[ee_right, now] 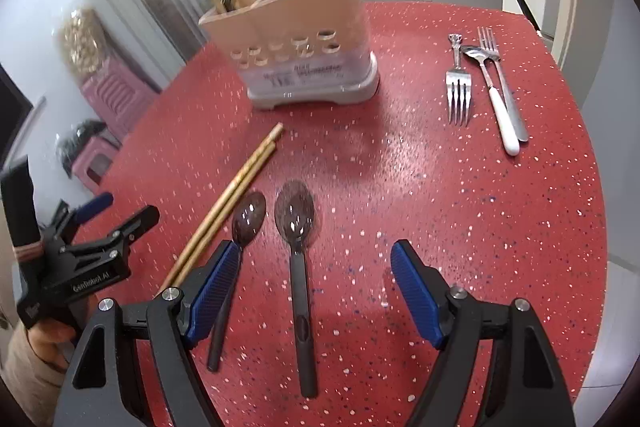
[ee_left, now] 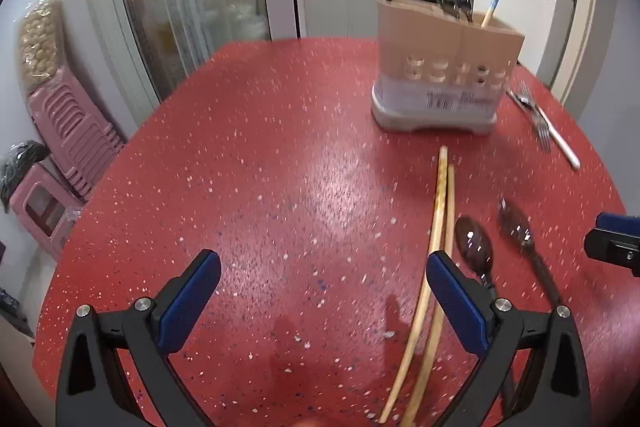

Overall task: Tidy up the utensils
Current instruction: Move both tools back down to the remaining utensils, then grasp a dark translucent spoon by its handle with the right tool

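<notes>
- The table is a glossy red slab speckled with white chips; its rounded edge curves away right of the right gripper's fingers, and a wide bare stretch lies ahead of the left gripper's fingers.
- The utensil holder, smooth beige plastic with round holes on a grey base, stands well ahead of both grippers, with spoons and sticks standing in it.
- The left gripper has black arms and ribbed blue pads; its fingers are spread wide, holding nothing.
- The right gripper has its fingers equally spread, empty, over the table.
- Two pale wooden chopsticks lie side by side, passing just inside the left gripper's right finger.
- A dark glossy spoon lies between the right gripper's fingers, bowl forward.
- A second dark spoon runs under that gripper's left finger.
- Two steel forks and a white-handled spoon lie ahead-right, near the edge.
</notes>
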Demonstrator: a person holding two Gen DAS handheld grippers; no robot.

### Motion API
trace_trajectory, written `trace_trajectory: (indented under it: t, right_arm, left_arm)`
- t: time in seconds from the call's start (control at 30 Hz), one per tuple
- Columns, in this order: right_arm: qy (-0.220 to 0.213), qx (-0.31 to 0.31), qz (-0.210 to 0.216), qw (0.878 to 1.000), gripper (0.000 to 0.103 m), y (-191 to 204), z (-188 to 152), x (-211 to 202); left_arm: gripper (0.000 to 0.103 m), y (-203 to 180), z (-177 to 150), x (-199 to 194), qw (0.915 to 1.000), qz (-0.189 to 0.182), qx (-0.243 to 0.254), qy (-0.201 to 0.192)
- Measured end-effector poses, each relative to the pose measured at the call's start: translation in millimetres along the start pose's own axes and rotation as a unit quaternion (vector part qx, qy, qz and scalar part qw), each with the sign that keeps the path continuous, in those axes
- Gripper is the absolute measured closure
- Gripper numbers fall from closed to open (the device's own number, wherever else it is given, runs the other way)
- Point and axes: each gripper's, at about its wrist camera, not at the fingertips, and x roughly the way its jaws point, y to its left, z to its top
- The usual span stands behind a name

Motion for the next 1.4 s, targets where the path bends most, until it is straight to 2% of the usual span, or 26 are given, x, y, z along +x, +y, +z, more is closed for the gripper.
trace_trajectory:
  t: [0.23,0.4,0.6,0.83,1.0,1.07,1.4]
  right_arm:
    - [0.051,-0.023,-0.018,0.998,0.022,15,0,17]
    - [0.086,-0.028,-0.023,0.996,0.022,21,8,32]
    - [0.112,-0.037,-0.024,0.993,0.031,29,17,45]
    - [0.14,-0.055,-0.047,0.988,0.05,41,26,72]
    - [0.14,-0.073,-0.072,0.985,0.06,50,27,82]
    - [0.139,-0.086,-0.087,0.983,0.073,54,25,84]
    - [0.126,-0.074,-0.064,0.987,0.074,47,23,80]
  left_arm:
    - [0.0,-6,-33,79,0.9976,-0.051,0.026,0.04]
    - [0.0,-16,-50,134,0.9954,-0.065,0.038,0.059]
    - [0.0,-22,-73,193,0.9942,-0.069,0.048,0.067]
    - [0.0,-24,-105,253,0.9942,-0.067,0.048,0.07]
    - [0.0,-26,-125,290,0.9939,-0.069,0.049,0.071]
    - [0.0,-30,-132,306,0.9935,-0.07,0.052,0.073]
    - [0.0,-61,-161,388,0.9881,-0.09,0.082,0.094]
